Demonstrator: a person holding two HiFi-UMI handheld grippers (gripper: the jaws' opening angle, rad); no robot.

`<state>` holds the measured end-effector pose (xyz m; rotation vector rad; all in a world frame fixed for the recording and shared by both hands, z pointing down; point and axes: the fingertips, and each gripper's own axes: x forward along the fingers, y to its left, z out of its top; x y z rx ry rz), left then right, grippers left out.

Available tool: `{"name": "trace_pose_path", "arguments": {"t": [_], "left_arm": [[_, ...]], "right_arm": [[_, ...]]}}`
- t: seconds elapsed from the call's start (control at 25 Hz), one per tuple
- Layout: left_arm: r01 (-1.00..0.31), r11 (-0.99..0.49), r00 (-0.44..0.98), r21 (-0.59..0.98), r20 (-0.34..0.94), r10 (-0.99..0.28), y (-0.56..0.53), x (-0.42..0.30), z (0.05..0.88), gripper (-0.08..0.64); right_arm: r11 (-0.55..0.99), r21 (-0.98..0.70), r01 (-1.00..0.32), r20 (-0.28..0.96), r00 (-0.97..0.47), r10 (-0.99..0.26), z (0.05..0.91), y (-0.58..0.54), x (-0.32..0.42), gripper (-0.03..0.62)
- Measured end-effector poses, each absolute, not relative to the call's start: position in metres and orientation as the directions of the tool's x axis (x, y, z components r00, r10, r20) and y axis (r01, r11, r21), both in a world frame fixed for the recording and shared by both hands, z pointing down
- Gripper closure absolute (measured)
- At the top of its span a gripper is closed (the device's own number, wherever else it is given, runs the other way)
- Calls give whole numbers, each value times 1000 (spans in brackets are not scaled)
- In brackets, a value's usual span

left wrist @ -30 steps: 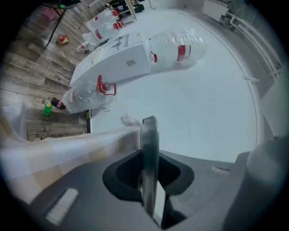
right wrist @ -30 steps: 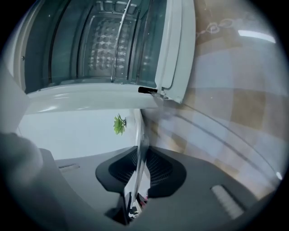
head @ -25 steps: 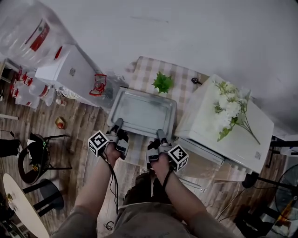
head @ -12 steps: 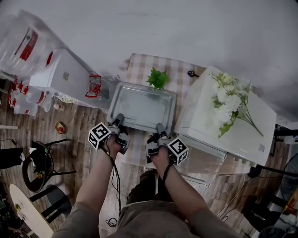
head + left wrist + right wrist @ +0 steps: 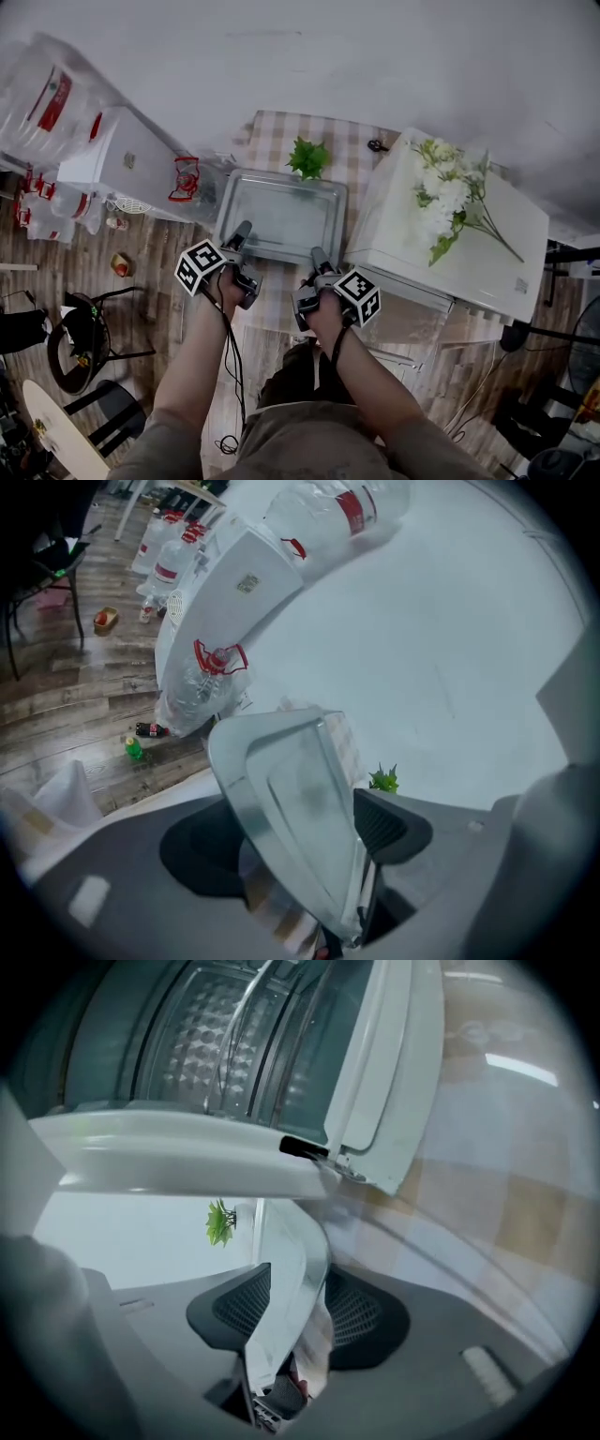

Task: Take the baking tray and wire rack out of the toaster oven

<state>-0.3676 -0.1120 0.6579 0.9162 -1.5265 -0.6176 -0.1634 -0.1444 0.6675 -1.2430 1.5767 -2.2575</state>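
The silver baking tray (image 5: 281, 211) lies flat on the checked tablecloth (image 5: 323, 131), left of the white toaster oven (image 5: 469, 272). My left gripper (image 5: 242, 230) is at the tray's near left rim. In the left gripper view the tray (image 5: 300, 799) runs aslant through my left gripper (image 5: 295, 841), whose pads stand wide apart. My right gripper (image 5: 319, 255) is at the near right rim. Its jaws have just been opening, and the tray's rim (image 5: 281, 1307) stands between the parted pads of my right gripper (image 5: 300, 1312). The oven cavity (image 5: 216, 1044) shows above, with thin wires inside.
A small green plant (image 5: 307, 157) stands at the tray's far edge. White artificial flowers (image 5: 450, 202) lie on top of the oven. The oven's glass door (image 5: 403, 323) hangs open towards me. Water bottles (image 5: 52, 89) and a white appliance (image 5: 122, 159) are at the left.
Both grippers stay at the tray's near rim and the tray has not shifted on the table. The left gripper's cube has turned slightly.
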Motion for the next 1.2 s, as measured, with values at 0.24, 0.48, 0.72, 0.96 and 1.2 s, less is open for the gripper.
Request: {"name": "trace_pose_path", "arguments": {"t": [0.24,0.48,0.72,0.96,1.2], "left_arm": [[-204,598,-6,775,610,-792,-94,-360,651,164],[-214,560,-2,801,573,-820,-78,-348,626,155],[-239,463,28,854,482,-876,-76,-317,580,155],[-250,383,100,889,417,-903,-70,-266,543,156],[-274,312,167,910,364,-916,-60,-218,523,179]], "right_arm": [[-450,-808,-381,578,-660,-480,663,-135,-153,340],[-394,-818,-418,571,-672,-472,645,-121,-134,353],[-329,-861,-387,507,-701,-502,607,-116,-110,368],[-279,-904,-323,426,-721,-547,563,-108,-74,378],[-232,-931,-282,365,-711,-600,530,-100,-25,388]]}}
